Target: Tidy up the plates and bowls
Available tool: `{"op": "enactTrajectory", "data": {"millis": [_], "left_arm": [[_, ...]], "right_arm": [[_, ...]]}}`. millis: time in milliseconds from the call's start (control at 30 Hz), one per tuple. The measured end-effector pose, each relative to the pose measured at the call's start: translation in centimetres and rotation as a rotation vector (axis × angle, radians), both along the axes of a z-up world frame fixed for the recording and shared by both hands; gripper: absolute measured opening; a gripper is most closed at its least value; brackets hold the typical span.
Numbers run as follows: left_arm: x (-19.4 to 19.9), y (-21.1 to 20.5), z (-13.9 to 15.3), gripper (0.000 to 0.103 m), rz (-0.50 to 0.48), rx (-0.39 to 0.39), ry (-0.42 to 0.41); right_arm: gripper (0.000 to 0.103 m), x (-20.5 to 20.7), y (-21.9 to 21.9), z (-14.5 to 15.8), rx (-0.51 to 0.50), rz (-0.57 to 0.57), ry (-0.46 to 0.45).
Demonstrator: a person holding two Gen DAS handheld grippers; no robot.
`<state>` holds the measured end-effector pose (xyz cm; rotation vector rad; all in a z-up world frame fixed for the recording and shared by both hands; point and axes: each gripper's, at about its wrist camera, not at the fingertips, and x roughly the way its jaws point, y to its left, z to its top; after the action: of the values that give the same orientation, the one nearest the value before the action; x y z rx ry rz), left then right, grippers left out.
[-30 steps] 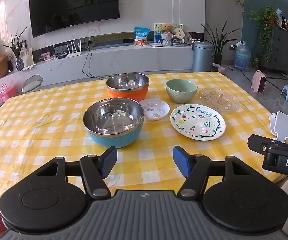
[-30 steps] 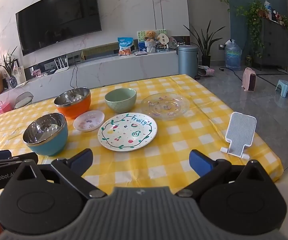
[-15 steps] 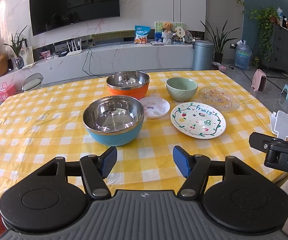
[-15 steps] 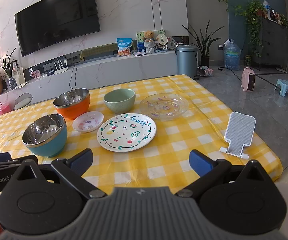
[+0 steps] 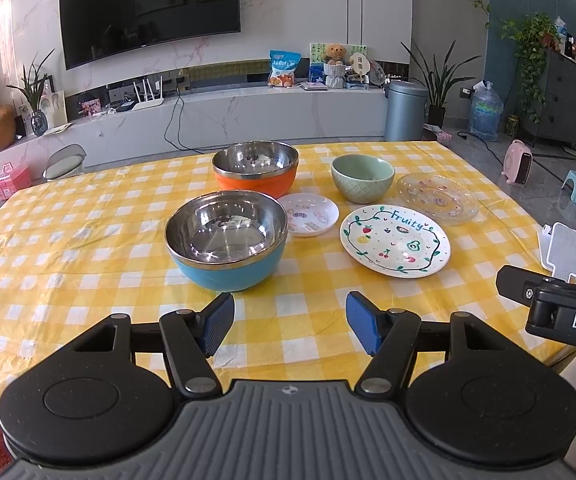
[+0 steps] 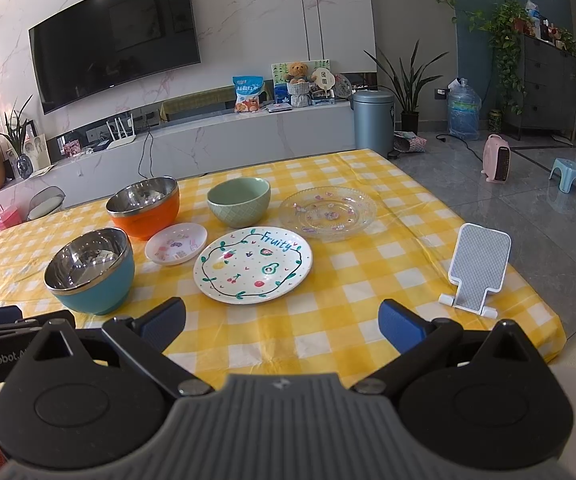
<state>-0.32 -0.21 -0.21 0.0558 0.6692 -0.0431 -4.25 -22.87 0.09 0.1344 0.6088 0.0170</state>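
Note:
On the yellow checked tablecloth [image 5: 67,240] stand a blue steel bowl [image 5: 225,242] [image 6: 89,272], an orange steel bowl [image 5: 255,170] [image 6: 143,206], a green bowl [image 5: 362,178] [image 6: 238,202], a small white plate [image 5: 308,214] [image 6: 175,243], a white "Fruity" plate [image 5: 395,241] [image 6: 252,265] and a clear glass plate [image 5: 436,198] [image 6: 327,212]. My left gripper [image 5: 290,322] is open and empty, just short of the blue bowl. My right gripper [image 6: 281,326] is open and empty, near the front edge before the Fruity plate.
A white phone stand [image 6: 478,270] [image 5: 564,252] stands near the table's right front corner. Behind the table are a white TV cabinet [image 5: 223,120], a grey bin [image 5: 406,110] and floor items to the right.
Both grippers have eased slightly toward the dishes and stay open. Nothing on the table has moved.

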Motion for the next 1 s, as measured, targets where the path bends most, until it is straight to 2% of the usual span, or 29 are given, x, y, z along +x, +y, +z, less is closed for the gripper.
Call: {"op": "enactTrajectory", "data": {"millis": [1000], "left_arm": [[0.07,-0.15,-0.06,0.076,-0.003,-0.007,0.012]], "right_arm": [[0.100,-0.01,-0.05,-0.01,-0.002,0.000,0.002]]}}
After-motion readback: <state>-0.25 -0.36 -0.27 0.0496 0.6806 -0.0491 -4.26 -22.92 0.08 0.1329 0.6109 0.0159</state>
